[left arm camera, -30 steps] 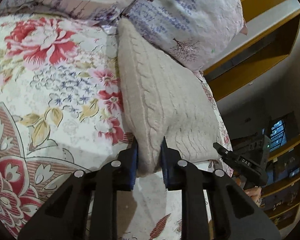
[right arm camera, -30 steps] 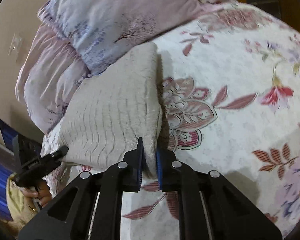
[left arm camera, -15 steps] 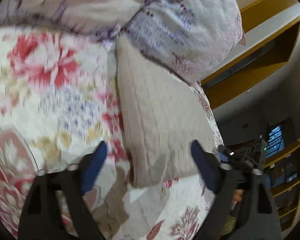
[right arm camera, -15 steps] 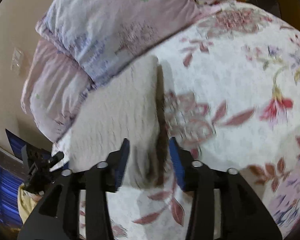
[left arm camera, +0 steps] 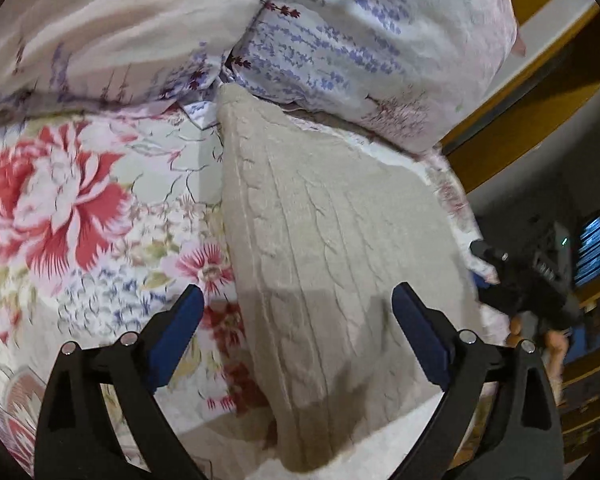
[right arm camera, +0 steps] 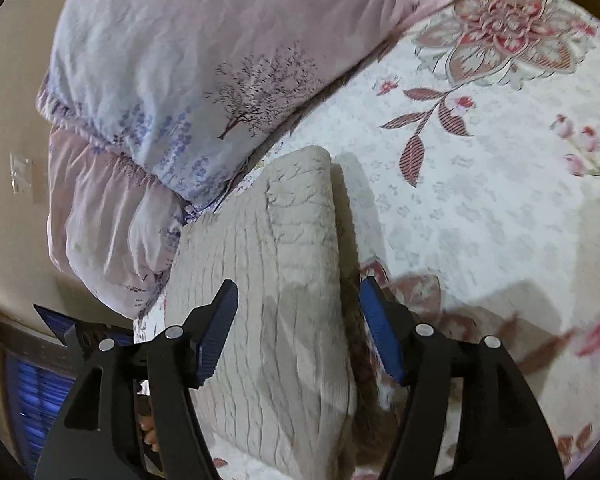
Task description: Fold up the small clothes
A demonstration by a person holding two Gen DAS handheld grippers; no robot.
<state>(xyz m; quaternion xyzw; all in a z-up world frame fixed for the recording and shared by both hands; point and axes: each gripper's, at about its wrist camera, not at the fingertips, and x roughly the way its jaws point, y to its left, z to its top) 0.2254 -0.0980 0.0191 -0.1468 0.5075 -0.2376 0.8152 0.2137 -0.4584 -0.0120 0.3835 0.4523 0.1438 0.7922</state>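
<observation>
I see the folded sweater [left arm camera: 332,264] lying on the bed [left arm camera: 100,208], its long axis running toward the pillows [left arm camera: 364,48]; my left claw [left arm camera: 296,324] and right claw [right arm camera: 298,316] are spread wide, gripping nothing

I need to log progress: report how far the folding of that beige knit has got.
Done: the beige cable-knit garment lies folded into a compact rectangle on the floral bedspread, its far end against the pillows. In hand: nothing; the left claw and right claw are both open above its near edge, gripping no fabric. Left: possibly one more fold or moving it aside; no other clothes are visible.
</observation>
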